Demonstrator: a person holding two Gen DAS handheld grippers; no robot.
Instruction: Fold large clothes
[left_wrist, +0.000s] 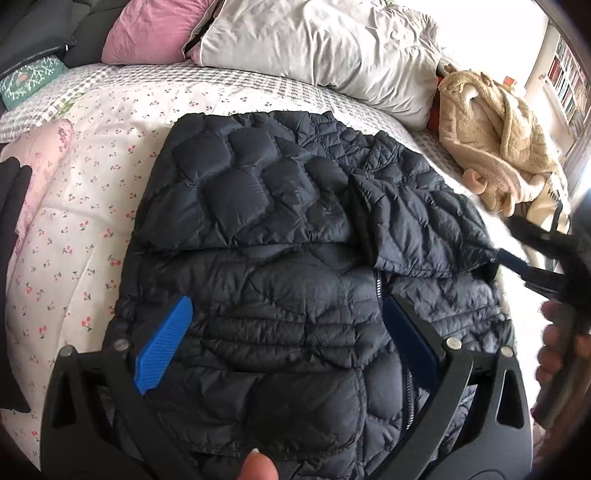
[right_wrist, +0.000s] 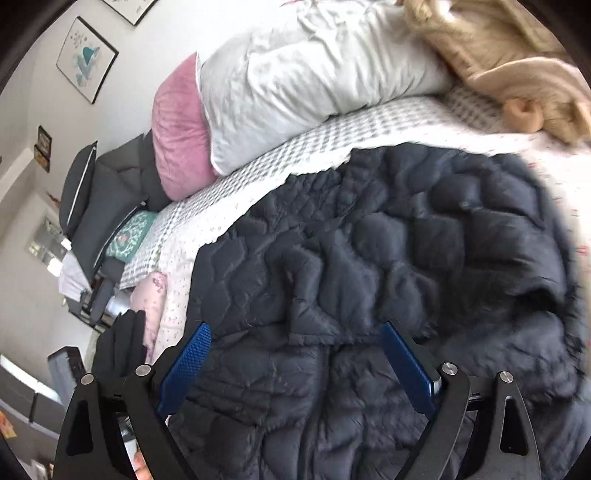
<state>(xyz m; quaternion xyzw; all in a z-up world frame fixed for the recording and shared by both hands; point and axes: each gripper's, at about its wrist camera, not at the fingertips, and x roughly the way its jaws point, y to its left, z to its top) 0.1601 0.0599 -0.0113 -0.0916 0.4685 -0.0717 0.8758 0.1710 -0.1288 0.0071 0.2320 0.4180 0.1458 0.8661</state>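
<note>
Across the bed (left_wrist: 92, 177) the jacket (left_wrist: 280, 266) runs six-to-twelve; your left gripper (left_wrist: 288, 343), wide and empty, hovers nearer; right gripper (right_wrist: 295, 369) wide too.

Jacket (left_wrist: 280, 229) hem cut off below, right claw (left_wrist: 532, 258) motion-blurred, bookshelf (left_wrist: 569, 85) overexposed

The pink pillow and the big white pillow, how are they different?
The pink pillow is smaller and looks soft and velvety; the white pillow is much bigger and wrinkled. The pink one sits behind the white one's end. Both lie at the head of the bed.
</note>
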